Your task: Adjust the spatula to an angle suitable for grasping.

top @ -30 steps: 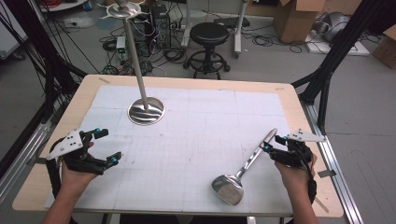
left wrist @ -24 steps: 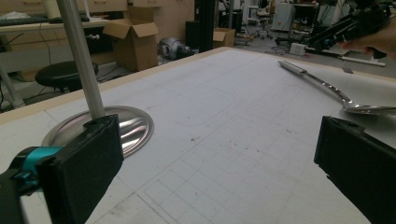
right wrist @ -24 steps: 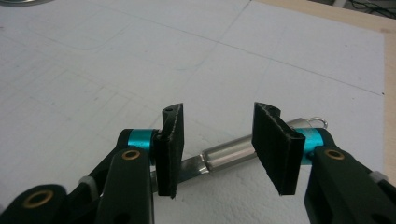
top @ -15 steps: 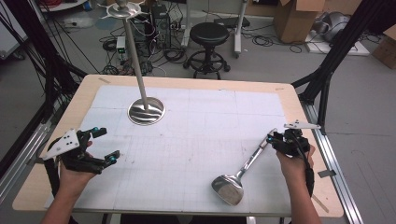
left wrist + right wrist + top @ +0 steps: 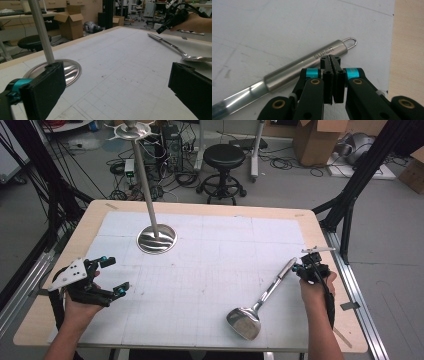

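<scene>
A steel spatula [image 5: 244, 322] lies on the white gridded mat [image 5: 210, 270], its head near the front edge and its handle [image 5: 312, 67] running back to the right. My right gripper [image 5: 330, 60] hovers just over the handle's looped end, shut with nothing between its jaws; the high view puts it at the handle tip [image 5: 298, 268]. My left gripper [image 5: 114, 276] is held at the front left, wide open and empty. A steel stand with a round base [image 5: 156, 239] and a tall pole stands at the back left.
Past the left jaws, the left gripper view shows the stand's base [image 5: 72, 71], the spatula [image 5: 175, 48] and the other hand's gripper [image 5: 161, 30]. A stool [image 5: 223, 157], cables and cardboard boxes lie on the floor beyond the table's bare wooden border [image 5: 325, 245].
The right hand has drawn slightly back and up at the handle's end. The spatula and the left gripper have stayed put.
</scene>
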`<state>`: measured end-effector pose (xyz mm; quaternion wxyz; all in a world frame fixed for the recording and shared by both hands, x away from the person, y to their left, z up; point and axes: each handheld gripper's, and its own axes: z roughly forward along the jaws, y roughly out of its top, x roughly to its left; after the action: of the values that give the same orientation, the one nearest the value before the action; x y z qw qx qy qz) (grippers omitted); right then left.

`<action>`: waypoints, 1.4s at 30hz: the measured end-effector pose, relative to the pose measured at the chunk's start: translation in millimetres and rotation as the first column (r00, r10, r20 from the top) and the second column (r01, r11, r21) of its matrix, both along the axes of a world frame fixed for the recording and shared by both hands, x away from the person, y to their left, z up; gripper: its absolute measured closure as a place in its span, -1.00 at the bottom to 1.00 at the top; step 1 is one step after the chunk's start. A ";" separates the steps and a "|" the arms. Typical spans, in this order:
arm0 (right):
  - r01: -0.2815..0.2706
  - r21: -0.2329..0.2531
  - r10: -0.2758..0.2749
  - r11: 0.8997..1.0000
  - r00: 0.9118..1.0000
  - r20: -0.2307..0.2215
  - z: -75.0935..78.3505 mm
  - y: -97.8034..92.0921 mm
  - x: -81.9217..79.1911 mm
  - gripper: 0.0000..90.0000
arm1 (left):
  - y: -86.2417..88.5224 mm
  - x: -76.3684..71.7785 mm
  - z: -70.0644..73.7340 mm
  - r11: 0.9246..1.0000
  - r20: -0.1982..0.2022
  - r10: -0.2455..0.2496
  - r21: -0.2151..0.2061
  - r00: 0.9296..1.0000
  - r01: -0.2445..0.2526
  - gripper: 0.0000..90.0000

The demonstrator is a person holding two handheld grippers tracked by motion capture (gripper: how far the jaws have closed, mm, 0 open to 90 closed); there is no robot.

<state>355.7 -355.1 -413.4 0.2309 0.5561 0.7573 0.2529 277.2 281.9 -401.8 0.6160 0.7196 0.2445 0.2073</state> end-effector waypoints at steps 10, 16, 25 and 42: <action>0.024 -0.048 -0.027 0.999 0.997 -0.065 -12.8 0.3 13.8 0.99 | -1.1 0.6 -0.8 1.000 -0.002 -0.009 0.017 1.000 0.009 -0.96; 0.021 -0.076 -0.025 0.997 0.998 -0.058 -12.0 8.9 19.8 0.99 | -2.2 0.3 -1.0 1.000 -0.004 -0.011 0.020 1.000 0.011 -0.96; 0.001 -0.093 -0.006 0.996 0.999 -0.054 -7.0 26.8 27.8 1.00 | -2.7 -0.6 -0.7 1.000 -0.006 -0.011 0.021 1.000 0.011 -0.96; -0.023 -0.017 0.022 1.000 0.998 -0.059 -14.7 32.8 34.3 1.00 | -2.1 -1.3 -0.5 0.999 -0.004 -0.012 0.034 1.000 0.012 -0.96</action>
<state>390.1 -322.3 -428.1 0.2103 0.5528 0.7721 0.2324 276.0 279.8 -402.3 0.6045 0.7317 0.2377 0.2064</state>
